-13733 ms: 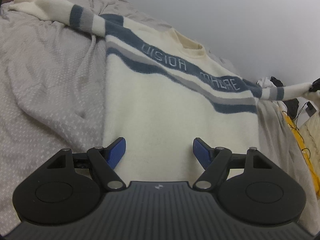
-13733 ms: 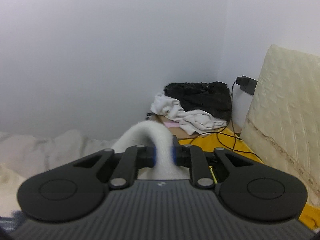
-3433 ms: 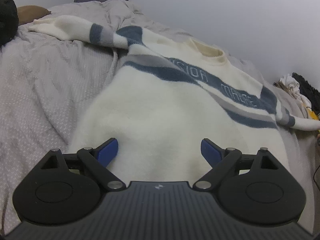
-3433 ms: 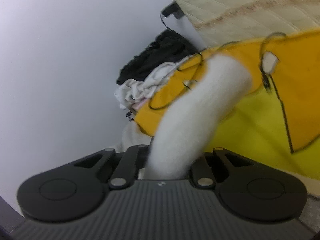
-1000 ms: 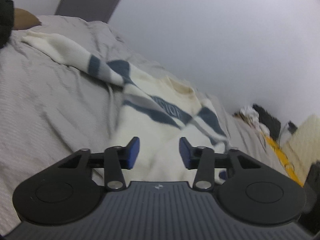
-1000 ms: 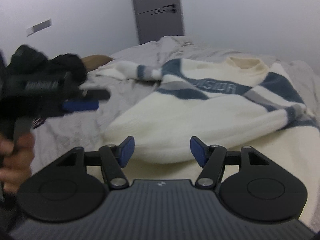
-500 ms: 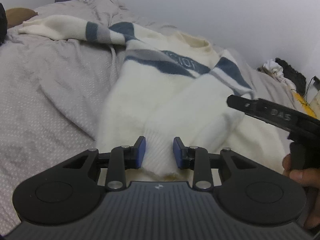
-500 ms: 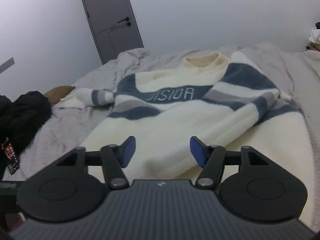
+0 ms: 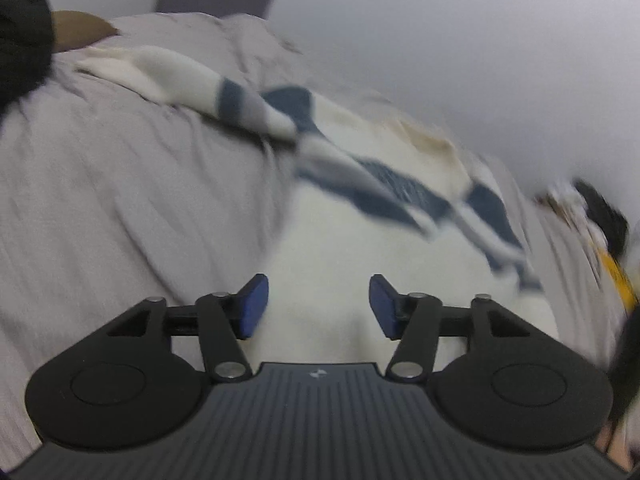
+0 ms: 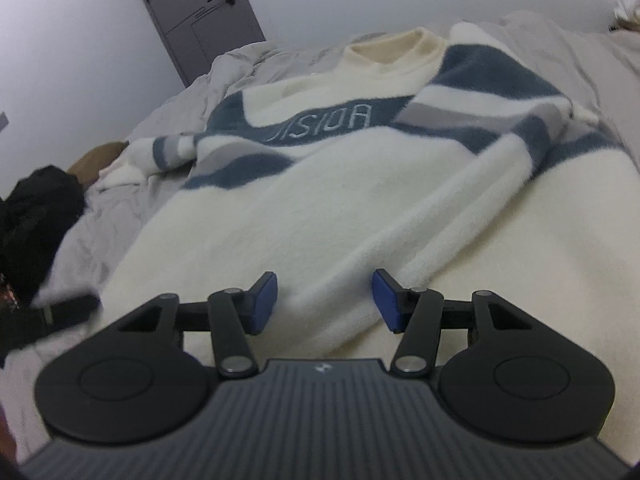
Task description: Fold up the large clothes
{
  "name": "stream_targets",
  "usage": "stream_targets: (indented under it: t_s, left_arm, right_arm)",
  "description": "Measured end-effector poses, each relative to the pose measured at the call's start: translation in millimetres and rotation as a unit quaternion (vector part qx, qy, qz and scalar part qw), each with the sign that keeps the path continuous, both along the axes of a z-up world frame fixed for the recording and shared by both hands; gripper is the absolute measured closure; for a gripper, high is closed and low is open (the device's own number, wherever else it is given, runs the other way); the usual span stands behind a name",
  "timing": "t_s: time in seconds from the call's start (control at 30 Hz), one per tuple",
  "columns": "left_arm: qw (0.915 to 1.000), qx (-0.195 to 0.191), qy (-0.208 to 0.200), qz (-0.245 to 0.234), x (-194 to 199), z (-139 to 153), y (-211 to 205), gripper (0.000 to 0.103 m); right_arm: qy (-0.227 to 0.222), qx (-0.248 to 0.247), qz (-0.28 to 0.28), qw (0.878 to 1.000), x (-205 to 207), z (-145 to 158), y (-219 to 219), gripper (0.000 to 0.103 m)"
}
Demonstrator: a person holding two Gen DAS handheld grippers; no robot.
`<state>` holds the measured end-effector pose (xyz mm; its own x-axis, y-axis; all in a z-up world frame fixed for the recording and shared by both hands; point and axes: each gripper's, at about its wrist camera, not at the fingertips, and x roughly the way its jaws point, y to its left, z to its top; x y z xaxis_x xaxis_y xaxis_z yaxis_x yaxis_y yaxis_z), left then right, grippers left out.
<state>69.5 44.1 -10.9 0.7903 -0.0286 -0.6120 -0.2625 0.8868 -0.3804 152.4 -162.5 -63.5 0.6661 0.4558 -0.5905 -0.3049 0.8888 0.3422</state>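
Cream sweater (image 10: 320, 208) on grey bedding (image 9: 120, 184)

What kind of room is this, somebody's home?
Most likely a bedroom in a home. A cream sweater with blue stripes lies spread on a bed with a rumpled grey duvet, a grey door stands behind it, and dark clothes are heaped nearby.

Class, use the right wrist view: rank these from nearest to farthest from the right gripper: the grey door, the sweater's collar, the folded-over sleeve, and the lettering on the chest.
1. Folded-over sleeve, lying just ahead of the right gripper, towards the right.
2. Lettering, mid-chest, centre.
3. Collar, at the sweater's far end.
4. Grey door, in the back wall, upper left.
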Motion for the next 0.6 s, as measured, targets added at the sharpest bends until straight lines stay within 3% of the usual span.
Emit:
stream_targets:
  t_s: [0.17,0.23,0.4,0.5,0.6]
  left_arm:
    - [0.9992,0.000,-0.005,0.039,61.0,-1.4,62.5,0.039]
    - [0.9974,-0.032,0.002,0.065,81.8,-14.6,94.0,0.039]
    - [0.9816,-0.130,-0.023,0.138,112.9,-52.4,160.5,0.039]
    - [0.9758,-0.138,-0.041,0.164,132.0,-65.2,187.5,0.039]
    - [0.9620,-0.173,-0.065,0.200,149.3,-81.4,215.3,0.039]
  right_arm:
    - [0.000,0.003,0.000,1.000,-0.4,-0.4,0.9,0.045]
    - [-0.004,0.000,0.001,1.000,-1.0,-0.5,3.4,0.045]
    - [-0.007,0.011,0.002,1.000,3.0,-2.5,4.0,0.045]
    - [-0.008,0.024,0.005,1.000,7.8,-5.7,2.0,0.045]
    - [-0.008,0.032,0.007,0.999,13.2,-9.7,2.5,0.045]
